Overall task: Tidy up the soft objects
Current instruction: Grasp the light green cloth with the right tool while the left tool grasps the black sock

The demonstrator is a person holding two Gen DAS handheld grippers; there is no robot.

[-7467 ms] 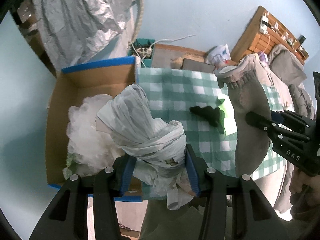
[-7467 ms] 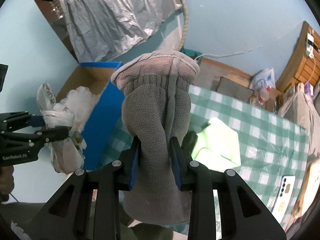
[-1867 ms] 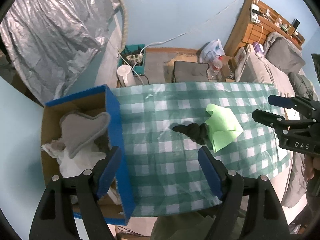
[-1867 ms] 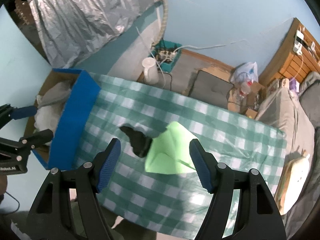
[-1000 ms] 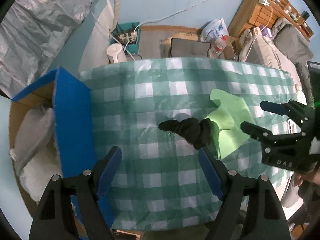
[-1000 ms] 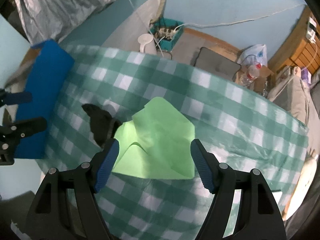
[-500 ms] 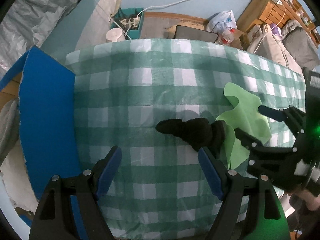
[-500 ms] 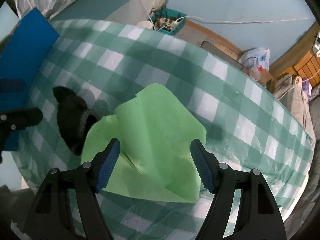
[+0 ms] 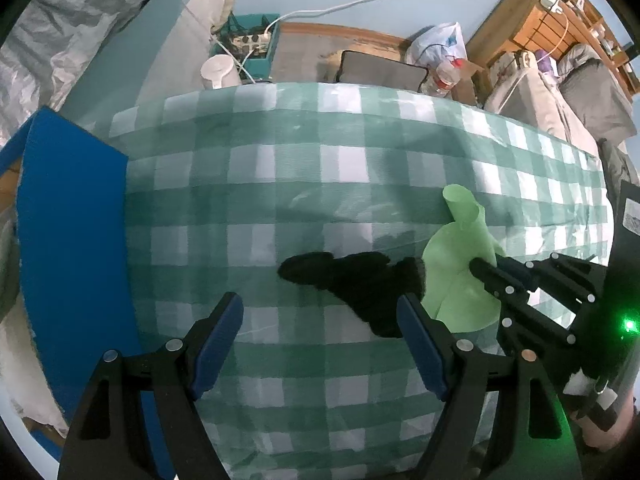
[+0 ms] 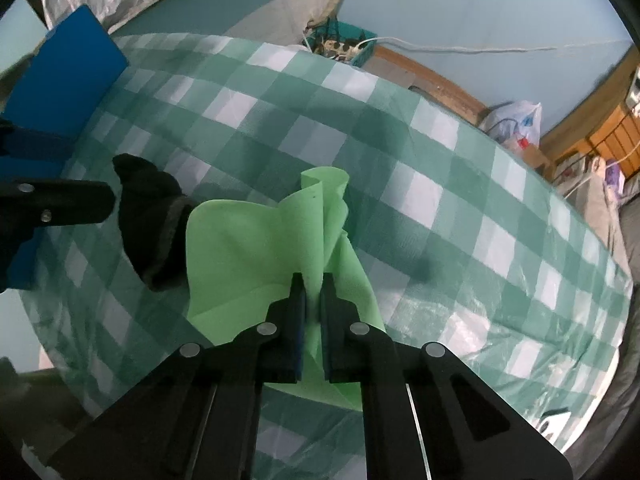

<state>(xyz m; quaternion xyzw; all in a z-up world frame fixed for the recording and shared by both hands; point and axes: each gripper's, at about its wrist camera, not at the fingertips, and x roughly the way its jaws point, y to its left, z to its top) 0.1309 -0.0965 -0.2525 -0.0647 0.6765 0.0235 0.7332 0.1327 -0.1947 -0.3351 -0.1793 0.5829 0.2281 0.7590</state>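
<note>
1. Your right gripper (image 10: 313,280) is closed tight on the green cloth (image 10: 256,248). It pinches a fold of the cloth, and that fold stands up between the two fingers.
2. The rest of the green cloth lies on the table with the green and white checked cover (image 10: 440,168).
3. Your left gripper (image 9: 320,312) is wide open and holds nothing. It points down at the table.
4. A black sock (image 9: 360,280) lies on the checked cover, just past the tips of your left gripper. One end of the sock is right by the blue pad of the finger (image 9: 420,344) on the right side of the picture.
5. The black sock touches the green cloth. One edge of the cloth lies a little over the sock's cuff.
6. A box with a blue flap (image 9: 68,220) sits at the left edge of the table. Something white and soft (image 9: 24,360) shows inside it.
7. On the floor past the table you can see a white jug (image 9: 219,73) and a plastic bag (image 9: 436,42).
</note>
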